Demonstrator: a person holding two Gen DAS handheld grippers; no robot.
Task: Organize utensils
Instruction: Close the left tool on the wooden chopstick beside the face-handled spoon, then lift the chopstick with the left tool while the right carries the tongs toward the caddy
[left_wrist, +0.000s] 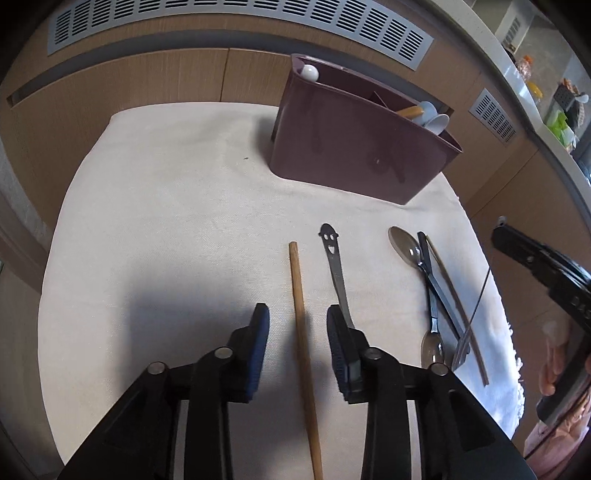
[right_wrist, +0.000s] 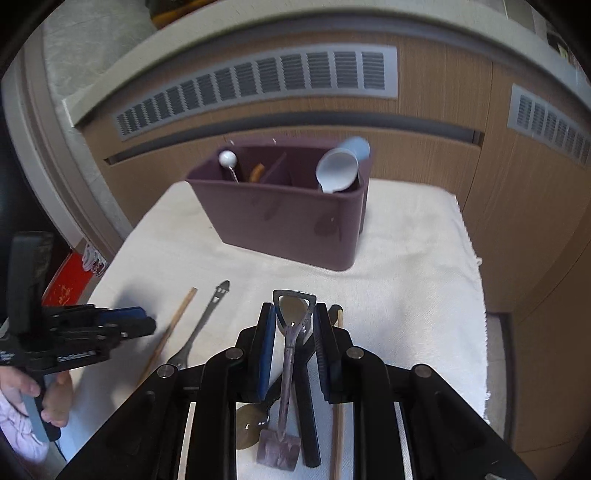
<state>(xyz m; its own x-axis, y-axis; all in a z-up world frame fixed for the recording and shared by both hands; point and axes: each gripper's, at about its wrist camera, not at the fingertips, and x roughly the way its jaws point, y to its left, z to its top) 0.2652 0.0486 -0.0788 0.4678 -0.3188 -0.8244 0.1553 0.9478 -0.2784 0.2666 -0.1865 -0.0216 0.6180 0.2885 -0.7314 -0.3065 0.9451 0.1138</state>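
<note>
Gripping shovel-handled utensil (right_wrist: 287, 354), right gripper (right_wrist: 294, 314), apparently lifted

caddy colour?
Dark plum-purple caddy, plain apart from faint smudges on the front; clearest in the right wrist view.

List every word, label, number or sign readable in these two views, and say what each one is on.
No text can be read in either view.
Pale lettering on the side of the left gripper: too blurred to read.
Pale markings on the red object beside the cloth: not legible as words.
Cut-out face on the metal handle: a pattern, not text.
</note>
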